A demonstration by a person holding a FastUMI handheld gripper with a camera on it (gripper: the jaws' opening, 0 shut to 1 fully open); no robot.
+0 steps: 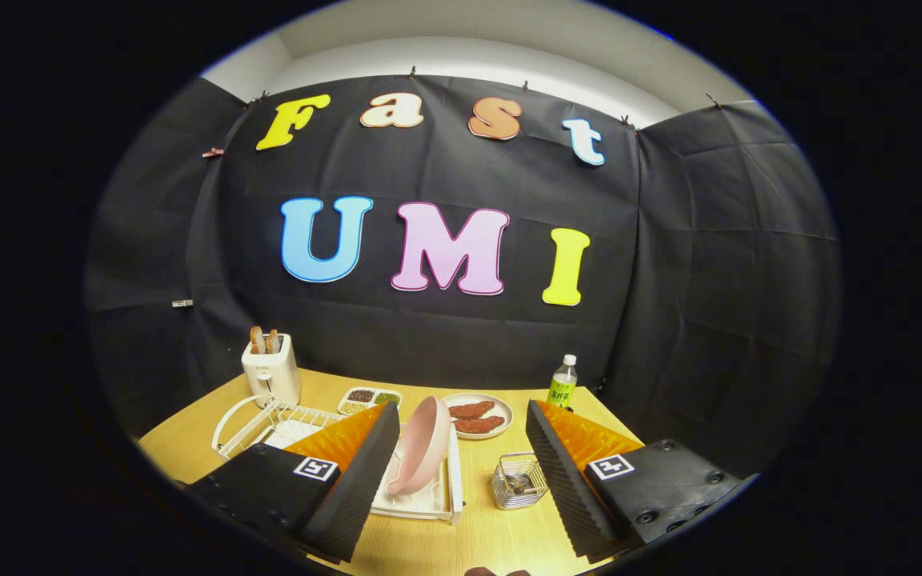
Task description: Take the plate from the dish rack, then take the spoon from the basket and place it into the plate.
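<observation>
Ridged fingers (461, 472) apart, round plate (421, 444) btwn.

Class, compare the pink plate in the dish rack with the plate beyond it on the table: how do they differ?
The pink plate stands on edge in the white dish rack, between the open tool's fingers; the far plate lies flat on the table. The pink plate holds nothing; the far plate carries two brown food pieces. The pink plate is pink; the far plate looks pale. Both look round.
</observation>
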